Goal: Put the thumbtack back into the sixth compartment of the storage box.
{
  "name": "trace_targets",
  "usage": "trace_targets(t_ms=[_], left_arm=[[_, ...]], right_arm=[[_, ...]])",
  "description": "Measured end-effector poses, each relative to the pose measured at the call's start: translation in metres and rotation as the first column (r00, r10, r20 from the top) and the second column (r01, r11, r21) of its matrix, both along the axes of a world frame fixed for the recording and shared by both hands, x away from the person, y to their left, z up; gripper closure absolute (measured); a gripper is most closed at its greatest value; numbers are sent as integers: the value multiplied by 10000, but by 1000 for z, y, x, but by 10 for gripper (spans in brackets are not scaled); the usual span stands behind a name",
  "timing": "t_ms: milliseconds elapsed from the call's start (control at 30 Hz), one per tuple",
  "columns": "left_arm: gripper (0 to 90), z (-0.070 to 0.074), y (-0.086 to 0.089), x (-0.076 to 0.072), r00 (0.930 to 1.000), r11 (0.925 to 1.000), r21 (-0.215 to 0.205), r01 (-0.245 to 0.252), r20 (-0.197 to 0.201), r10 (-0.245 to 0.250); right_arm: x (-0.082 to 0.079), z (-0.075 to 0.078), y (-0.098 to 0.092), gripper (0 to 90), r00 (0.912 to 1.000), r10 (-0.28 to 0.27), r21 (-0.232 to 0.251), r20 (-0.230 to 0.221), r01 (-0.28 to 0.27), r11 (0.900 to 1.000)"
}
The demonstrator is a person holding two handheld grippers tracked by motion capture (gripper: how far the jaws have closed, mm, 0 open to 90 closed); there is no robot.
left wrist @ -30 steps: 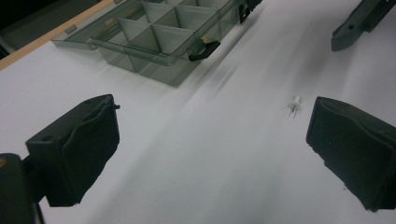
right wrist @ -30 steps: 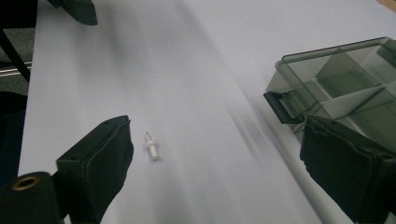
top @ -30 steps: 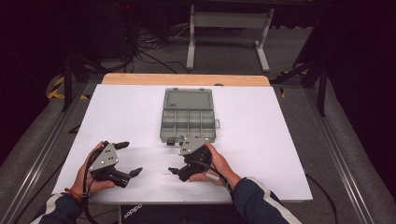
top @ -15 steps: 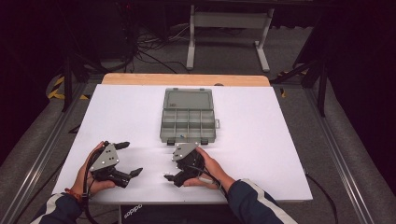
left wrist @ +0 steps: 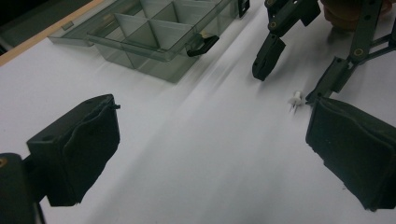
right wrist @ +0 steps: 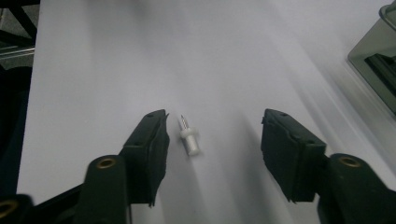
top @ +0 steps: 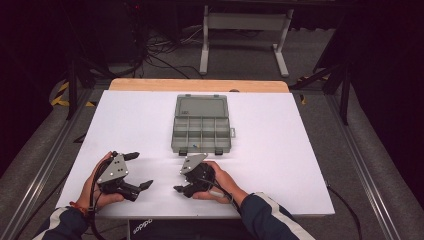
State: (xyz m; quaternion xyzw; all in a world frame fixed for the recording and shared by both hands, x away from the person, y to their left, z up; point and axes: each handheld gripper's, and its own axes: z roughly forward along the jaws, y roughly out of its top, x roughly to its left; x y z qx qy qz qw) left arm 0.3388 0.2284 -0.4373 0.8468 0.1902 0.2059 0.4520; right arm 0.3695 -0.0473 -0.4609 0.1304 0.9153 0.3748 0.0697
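**A:** Starting at the lower left of the high view, what do you have?

**B:** My left hand [top: 100, 184] holds the left gripper [top: 142, 170] low on the white table [top: 300, 150]; its jaws stand wide apart with nothing between them; in the left gripper view the two black pads sit at the left and right edges with bare table between.

**A:** And moving toward the centre?

**B:** My right hand [top: 220, 182] holds the right gripper [top: 181, 182] at lower centre, well apart from the left one, tips pointing left; its jaws are open too.

**A:** Anything between those jaws?

**B:** Yes; in the right gripper view a small white pin [right wrist: 189, 137] with a thin metal point lies flat on the table between my jaws, close beside the left pad, not gripped; the left gripper view shows it at right of centre, by the lower tip of the right gripper.

**A:** Further up?

**B:** A grey compartment box [top: 201, 125] lies open at upper centre of the table, lid folded back away from me; its near edge is just above my right hand; I cannot tell what the compartments hold.
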Motion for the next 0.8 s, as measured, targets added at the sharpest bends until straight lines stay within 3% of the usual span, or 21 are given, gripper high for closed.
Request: trace_targets(t_ms=[433, 800], left_arm=[[36, 0, 0, 0, 10000, 10000, 23, 12, -41, -12], [36, 0, 0, 0, 10000, 10000, 5, -6, 11, 6]], right_arm=[[-5, 0, 6, 825, 9983, 579, 150, -88, -578, 9982], [-3, 2, 2, 842, 9986, 500, 318, -194, -494, 9983]])
